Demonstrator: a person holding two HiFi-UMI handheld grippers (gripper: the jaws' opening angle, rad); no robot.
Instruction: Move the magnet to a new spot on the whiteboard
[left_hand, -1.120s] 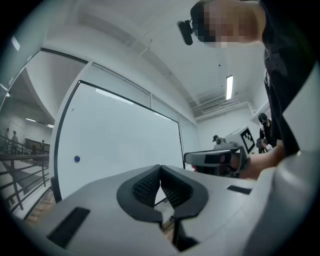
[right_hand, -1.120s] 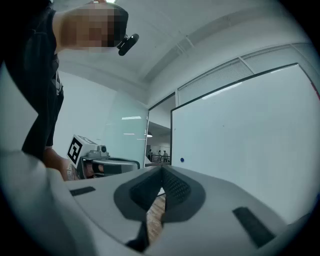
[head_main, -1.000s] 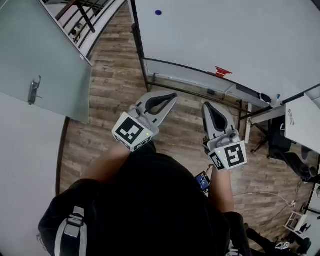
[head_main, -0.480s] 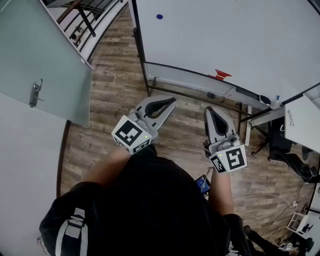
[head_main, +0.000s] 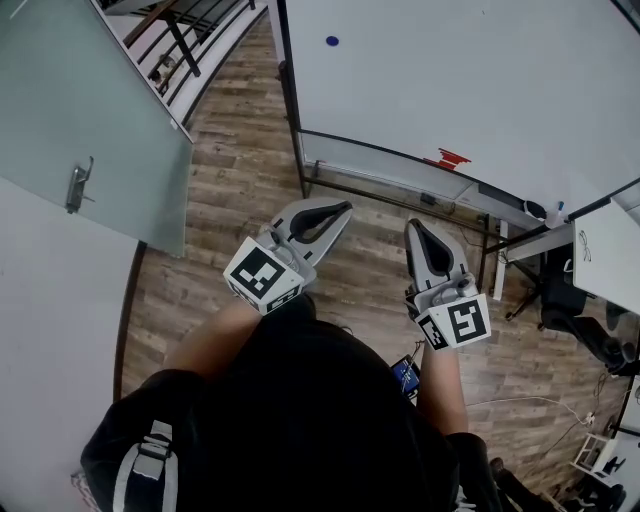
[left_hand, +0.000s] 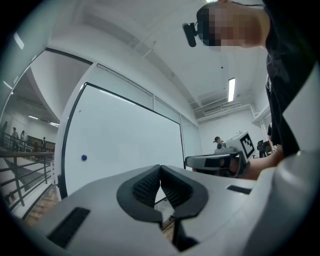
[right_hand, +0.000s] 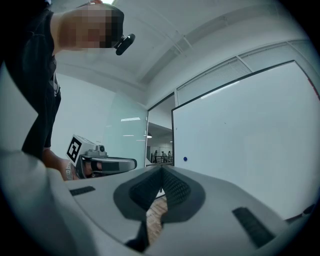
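Observation:
A small blue magnet sticks near the upper left of the big whiteboard. It also shows as a blue dot in the left gripper view and the right gripper view. My left gripper and right gripper are held side by side over the wooden floor, well short of the board, pointing toward it. Both are shut with nothing between the pads. Each gripper sees the other beside it, the right one and the left one.
A frosted glass door with a metal handle stands on the left, and a stair railing lies beyond it. A red object rests on the whiteboard's tray. A white desk and a dark chair are at the right.
The head view has shifted, so the whiteboard and magnet sit a little lower and further right in frame. Both grippers stay shut and keep about the same pose.

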